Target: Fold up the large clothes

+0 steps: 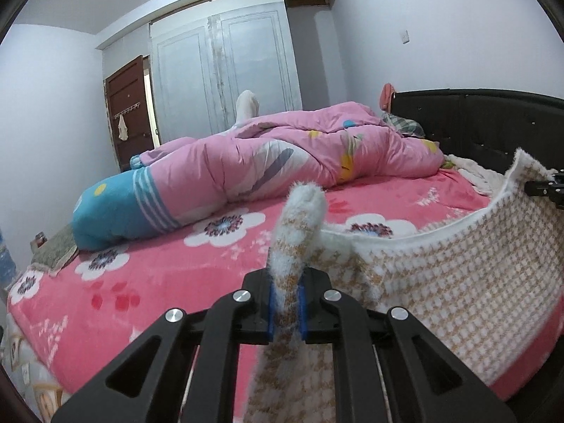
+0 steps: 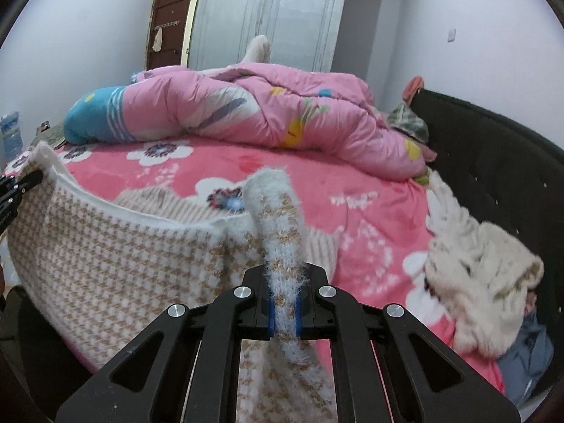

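left gripper (image 1: 286, 312) clamped on houndstooth sweater (image 1: 440, 275) edge | right gripper (image 2: 284, 313) likewise | sweater stretched between them, long axis left-right, over pink floral bed (image 1: 141, 282) | pink duvet (image 2: 246, 105) behind

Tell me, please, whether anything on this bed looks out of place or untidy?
Yes: a fluffy cream garment lies crumpled against the black headboard, unfolded. The pink duvet is bunched up across the bed.
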